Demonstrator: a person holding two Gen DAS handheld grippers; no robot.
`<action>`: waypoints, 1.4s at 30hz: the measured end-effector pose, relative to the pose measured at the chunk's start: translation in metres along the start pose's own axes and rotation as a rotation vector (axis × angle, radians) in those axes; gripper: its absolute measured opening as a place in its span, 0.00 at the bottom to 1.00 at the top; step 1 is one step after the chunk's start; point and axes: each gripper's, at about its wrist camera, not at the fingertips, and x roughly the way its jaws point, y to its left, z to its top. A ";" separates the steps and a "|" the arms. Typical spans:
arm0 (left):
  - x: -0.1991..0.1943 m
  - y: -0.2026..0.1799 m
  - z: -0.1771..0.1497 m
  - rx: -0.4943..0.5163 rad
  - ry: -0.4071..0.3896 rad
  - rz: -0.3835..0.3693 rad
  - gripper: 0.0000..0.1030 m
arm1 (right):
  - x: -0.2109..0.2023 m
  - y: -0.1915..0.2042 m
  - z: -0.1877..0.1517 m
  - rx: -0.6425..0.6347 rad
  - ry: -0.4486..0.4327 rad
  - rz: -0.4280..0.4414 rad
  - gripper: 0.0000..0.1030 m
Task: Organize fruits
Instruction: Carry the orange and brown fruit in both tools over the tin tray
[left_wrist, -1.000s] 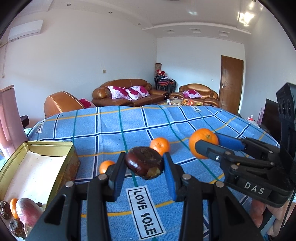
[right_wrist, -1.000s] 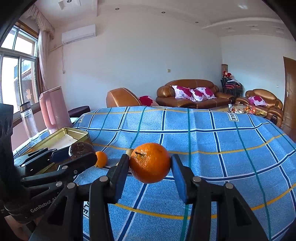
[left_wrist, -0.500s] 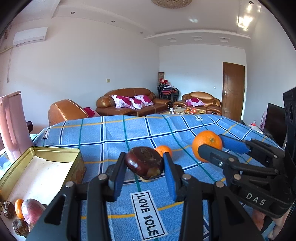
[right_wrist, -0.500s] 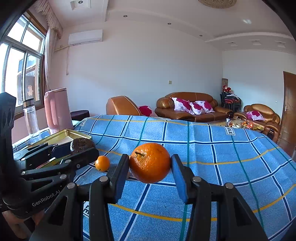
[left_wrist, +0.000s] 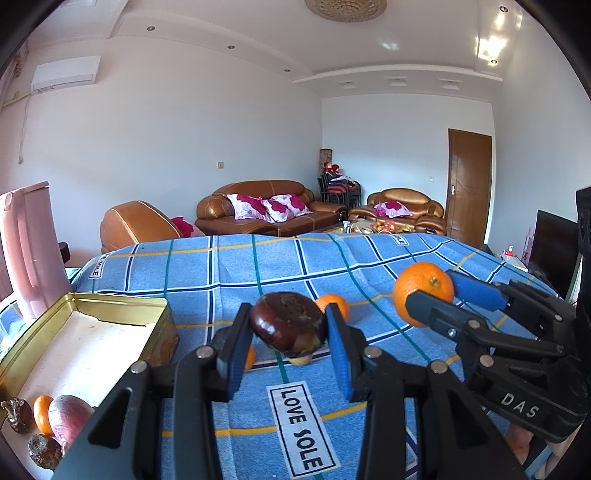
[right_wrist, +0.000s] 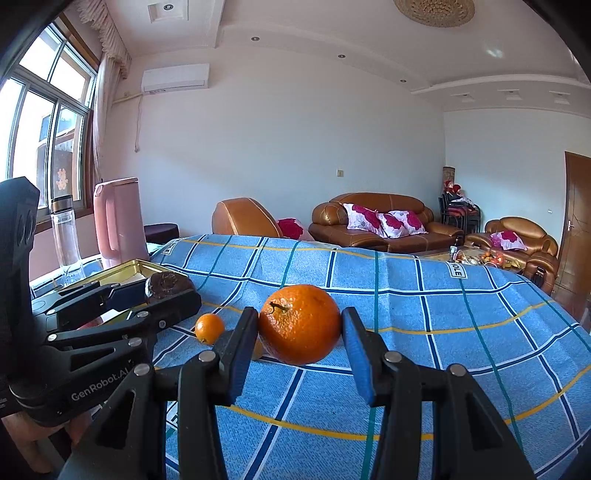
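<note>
My left gripper (left_wrist: 289, 326) is shut on a dark brown-purple fruit (left_wrist: 288, 320) and holds it above the blue checked cloth (left_wrist: 258, 266). My right gripper (right_wrist: 300, 330) is shut on a large orange (right_wrist: 300, 324), also held above the cloth; it shows at the right of the left wrist view (left_wrist: 423, 291). A gold tin (left_wrist: 88, 332) with several fruits in its near corner (left_wrist: 59, 417) stands at the left. Small oranges lie on the cloth (left_wrist: 334, 301) (right_wrist: 209, 327). The left gripper with its fruit shows at the left of the right wrist view (right_wrist: 168, 286).
A pink jug (right_wrist: 118, 218) and a clear bottle (right_wrist: 66, 236) stand beyond the tin at the table's left edge. Brown sofas (left_wrist: 266, 210) lie behind the table. A "LOVE SOLE" label (left_wrist: 301, 428) is on the cloth in front.
Both grippers have risen and tilted up with their fruits still held; the table sits lower in both views and more ceiling shows.
</note>
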 end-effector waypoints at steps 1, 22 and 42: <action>0.000 0.001 0.000 -0.002 -0.001 0.002 0.40 | 0.000 0.001 0.000 -0.003 -0.001 -0.001 0.47; -0.009 0.029 -0.007 -0.056 0.050 -0.020 0.39 | -0.004 0.025 -0.002 -0.022 0.034 0.013 0.47; -0.040 0.069 -0.011 -0.058 0.059 0.050 0.39 | 0.008 0.076 0.004 0.000 0.110 0.143 0.47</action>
